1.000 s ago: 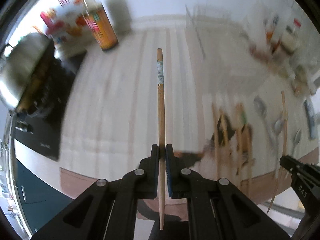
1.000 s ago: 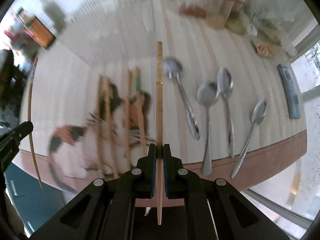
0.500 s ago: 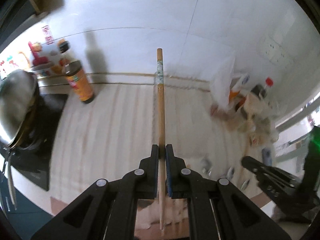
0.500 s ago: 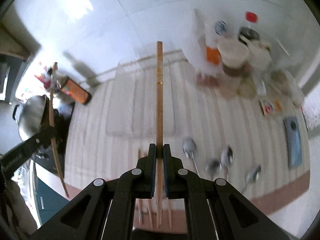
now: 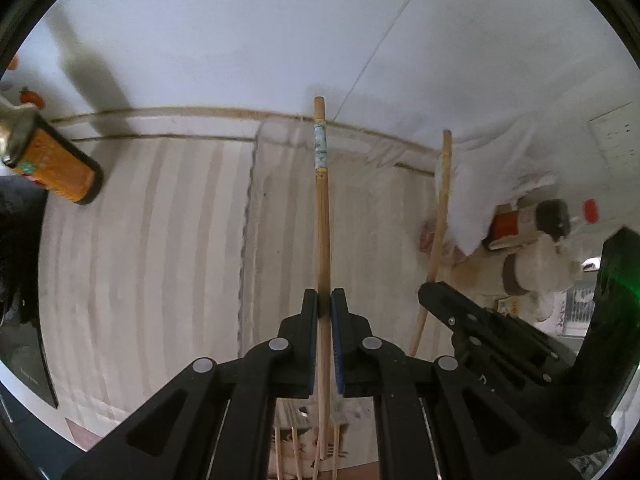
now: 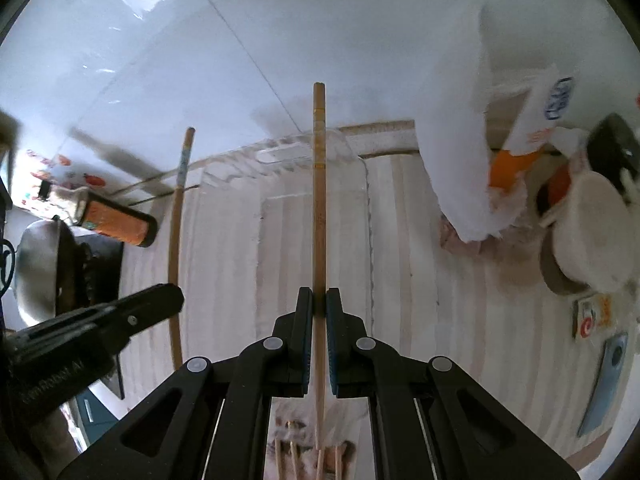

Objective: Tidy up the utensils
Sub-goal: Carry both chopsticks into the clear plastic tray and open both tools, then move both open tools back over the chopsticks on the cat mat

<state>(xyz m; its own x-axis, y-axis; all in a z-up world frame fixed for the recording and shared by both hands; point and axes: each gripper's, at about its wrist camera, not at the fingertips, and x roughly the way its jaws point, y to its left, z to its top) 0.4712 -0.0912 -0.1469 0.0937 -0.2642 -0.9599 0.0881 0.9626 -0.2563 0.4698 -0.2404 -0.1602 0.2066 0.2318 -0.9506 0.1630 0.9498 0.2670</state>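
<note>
White tiled wall (image 5: 240, 40) behind a striped counter (image 5: 140, 260); orange bottle (image 5: 56, 168) far left, white bag (image 6: 460, 140) right. Left gripper (image 5: 325, 300) clamps the banded chopstick (image 5: 322, 208); right gripper (image 6: 319, 300) clamps the plain chopstick (image 6: 319, 208). Since earlier, both tilted up; spoons left view.

Both wrist cameras look forward over the striped counter (image 5: 160, 240) toward the white wall (image 6: 360, 20) — side by side, sharing it.
</note>
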